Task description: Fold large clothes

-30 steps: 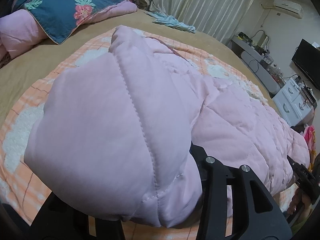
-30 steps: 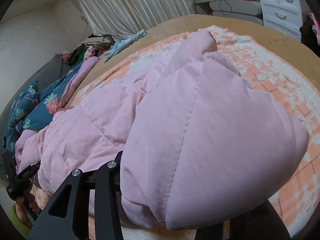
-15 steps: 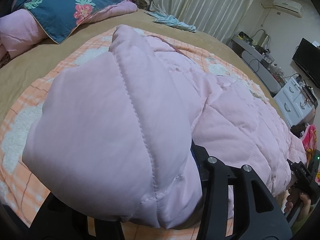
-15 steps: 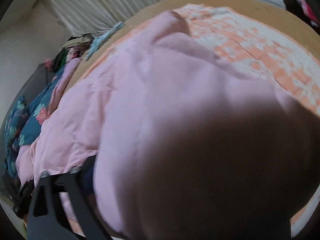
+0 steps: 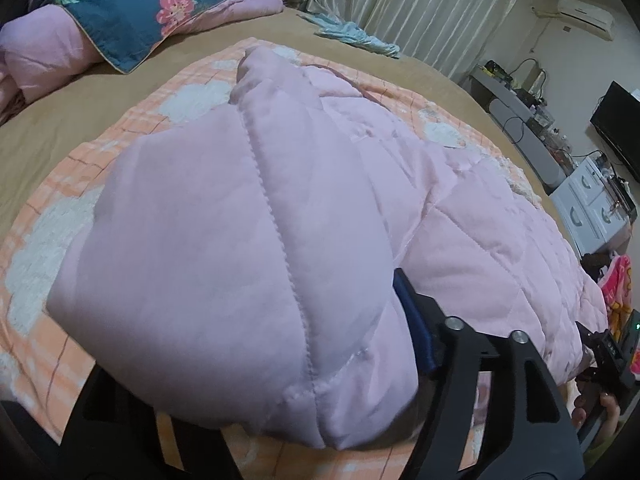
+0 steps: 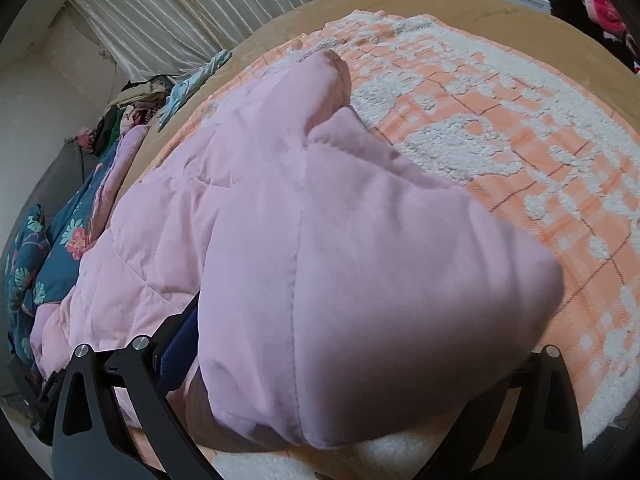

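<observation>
Newly slackened jacket [image 5: 248, 240], lengthwise toward curtains [image 5: 420, 4]

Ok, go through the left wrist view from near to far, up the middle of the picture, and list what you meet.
Pink quilted coat → orange and white checked blanket → tan bed cover → light blue garment → pale curtains.

Pale curtains [image 5: 420, 4] are hung behind the bed [image 5: 60, 128]; a white drawer chest [image 5: 592, 208] and wall air conditioner [image 5: 576, 16] are seen.
</observation>
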Action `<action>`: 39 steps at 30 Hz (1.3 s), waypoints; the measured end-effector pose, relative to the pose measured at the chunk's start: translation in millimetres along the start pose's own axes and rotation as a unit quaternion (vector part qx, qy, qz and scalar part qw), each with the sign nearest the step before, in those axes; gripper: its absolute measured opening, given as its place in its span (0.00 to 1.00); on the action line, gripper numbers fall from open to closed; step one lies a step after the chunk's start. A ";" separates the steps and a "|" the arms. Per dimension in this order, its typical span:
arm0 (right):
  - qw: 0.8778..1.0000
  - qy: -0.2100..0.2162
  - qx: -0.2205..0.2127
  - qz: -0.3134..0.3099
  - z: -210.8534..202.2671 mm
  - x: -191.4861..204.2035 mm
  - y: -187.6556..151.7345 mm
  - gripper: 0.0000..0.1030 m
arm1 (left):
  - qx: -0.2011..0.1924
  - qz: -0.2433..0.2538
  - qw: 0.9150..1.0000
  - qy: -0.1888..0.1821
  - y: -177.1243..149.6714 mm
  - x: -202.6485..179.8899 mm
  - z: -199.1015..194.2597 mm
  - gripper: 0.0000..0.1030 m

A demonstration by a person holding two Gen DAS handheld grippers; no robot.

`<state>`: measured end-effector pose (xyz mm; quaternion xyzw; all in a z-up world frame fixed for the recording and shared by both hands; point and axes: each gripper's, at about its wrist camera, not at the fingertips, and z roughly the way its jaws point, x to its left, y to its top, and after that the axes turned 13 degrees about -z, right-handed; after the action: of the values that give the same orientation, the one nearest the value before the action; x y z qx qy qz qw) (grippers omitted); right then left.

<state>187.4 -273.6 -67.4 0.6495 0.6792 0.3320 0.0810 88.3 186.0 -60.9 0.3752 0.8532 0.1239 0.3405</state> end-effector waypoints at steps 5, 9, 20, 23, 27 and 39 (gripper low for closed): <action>1.000 -0.009 0.003 -0.006 -1.1 -1.2 -0.9 0.96 | 0.006 -0.005 1.000 0.005 -1.0 6.3 -6.7 0.78; 1.000 -0.013 0.003 -0.010 -2.9 -2.2 -2.3 0.96 | 0.006 -0.005 1.000 0.012 -2.2 11.9 -14.3 0.85; 1.000 -0.021 0.004 -0.015 -5.5 -2.1 -2.7 0.96 | -0.048 0.018 0.998 0.034 -6.6 14.0 -65.3 0.86; 1.000 -0.023 0.006 -0.018 -6.0 -2.1 -2.2 0.96 | -0.095 0.039 0.994 0.041 -7.5 7.4 -89.1 0.87; 1.000 -0.026 0.006 -0.017 -9.7 -2.7 -2.8 0.96 | -0.104 0.061 0.993 0.022 -1.6 -12.2 -95.7 0.88; 0.970 -0.132 -0.156 -0.130 -91.6 33.2 0.1 0.96 | -0.019 0.074 0.995 0.063 -18.2 -10.0 -19.9 0.91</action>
<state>133.1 -274.2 13.5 0.5735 0.6807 0.3317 0.3125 69.6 167.1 -49.9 0.4221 0.8404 0.1880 0.2833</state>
